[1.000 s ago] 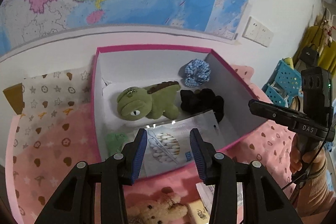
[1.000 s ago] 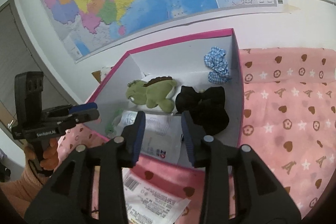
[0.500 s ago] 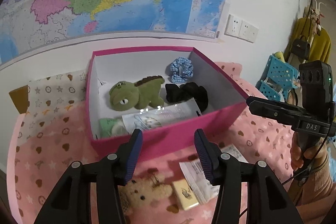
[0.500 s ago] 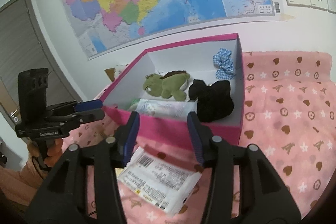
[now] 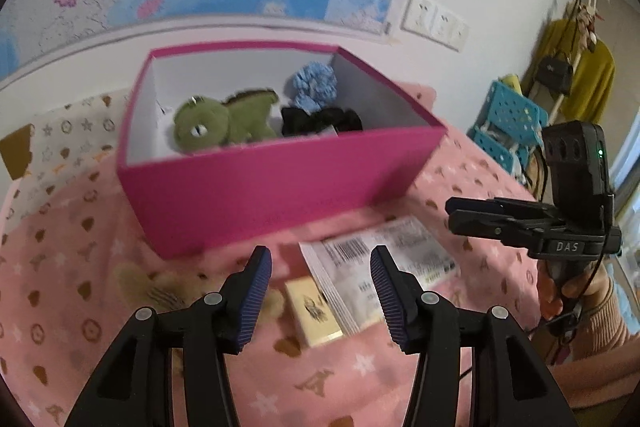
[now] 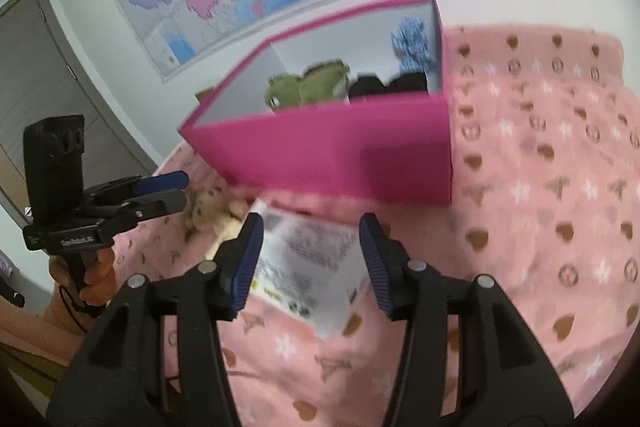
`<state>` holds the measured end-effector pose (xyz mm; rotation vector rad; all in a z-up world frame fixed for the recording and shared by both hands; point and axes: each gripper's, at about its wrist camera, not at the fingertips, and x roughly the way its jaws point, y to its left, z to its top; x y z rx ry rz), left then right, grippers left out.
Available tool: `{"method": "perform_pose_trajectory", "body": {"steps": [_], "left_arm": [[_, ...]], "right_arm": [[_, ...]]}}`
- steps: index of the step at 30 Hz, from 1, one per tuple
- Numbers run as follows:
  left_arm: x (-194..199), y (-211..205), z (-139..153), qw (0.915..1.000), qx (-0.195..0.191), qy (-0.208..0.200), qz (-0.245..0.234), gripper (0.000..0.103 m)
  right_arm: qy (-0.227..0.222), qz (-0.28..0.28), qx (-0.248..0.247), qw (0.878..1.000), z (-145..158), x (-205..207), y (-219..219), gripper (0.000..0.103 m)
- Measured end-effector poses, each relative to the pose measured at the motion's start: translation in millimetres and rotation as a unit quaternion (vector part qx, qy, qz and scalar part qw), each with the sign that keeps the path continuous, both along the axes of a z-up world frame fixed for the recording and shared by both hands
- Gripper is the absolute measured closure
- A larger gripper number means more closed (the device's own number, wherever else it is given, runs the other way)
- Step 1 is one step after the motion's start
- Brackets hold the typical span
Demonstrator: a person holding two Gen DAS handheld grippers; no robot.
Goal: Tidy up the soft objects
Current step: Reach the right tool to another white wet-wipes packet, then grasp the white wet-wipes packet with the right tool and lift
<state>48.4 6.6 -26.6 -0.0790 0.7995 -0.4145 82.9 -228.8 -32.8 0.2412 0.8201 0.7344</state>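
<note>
A pink box (image 5: 280,183) on the pink blanket holds a green plush dinosaur (image 5: 224,123), a blue scrunchie (image 5: 312,83) and a black scrunchie (image 5: 320,119). In front of the box lie a tan teddy bear (image 5: 160,291), a small yellow packet (image 5: 316,315) and a white barcoded packet (image 5: 380,263). My left gripper (image 5: 320,267) hovers open above the yellow packet, with nothing between its pads. My right gripper (image 6: 310,239) hangs over the white packet (image 6: 308,267); its jaws are opening and grip nothing. The bear (image 6: 208,207) lies blurred near the box's left corner.
A map and wall sockets (image 5: 436,23) are behind the box. A star-patterned cloth (image 5: 68,139) lies left of it. A blue perforated rack (image 5: 508,123) and hanging clothes stand at the far right. A person's hand (image 6: 92,279) holds the left gripper's handle.
Both grippers have drawn back from above the box and sunk toward the blanket in front of it. Both pairs of jaws stand wider. The clear bag stayed inside the box.
</note>
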Motion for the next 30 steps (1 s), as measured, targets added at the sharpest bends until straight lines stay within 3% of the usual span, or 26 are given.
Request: {"method": "perform_pose_trajectory", "body": {"steps": [3, 6, 13, 30], "left_arm": [[-4, -7, -9, 0.9998, 0.005, 0.011, -0.015, 0.050], [-6, -11, -15, 0.9995, 0.005, 0.021, -0.024, 0.050], [-5, -14, -25, 0.9988, 0.004, 0.038, -0.030, 0.050], [-7, -18, -30, 0.9984, 0.005, 0.046, -0.031, 0.050]], "right_arm": [[0.006, 0.010, -0.027, 1.000, -11, -10, 3, 0.049], [0.009, 0.024, -0.046, 0.999, -20, -19, 5, 0.038], [-0.015, 0.035, -0.125, 0.991, -37, -35, 17, 0.038], [-0.035, 0.019, -0.103, 0.994, -24, -23, 16, 0.038]]}}
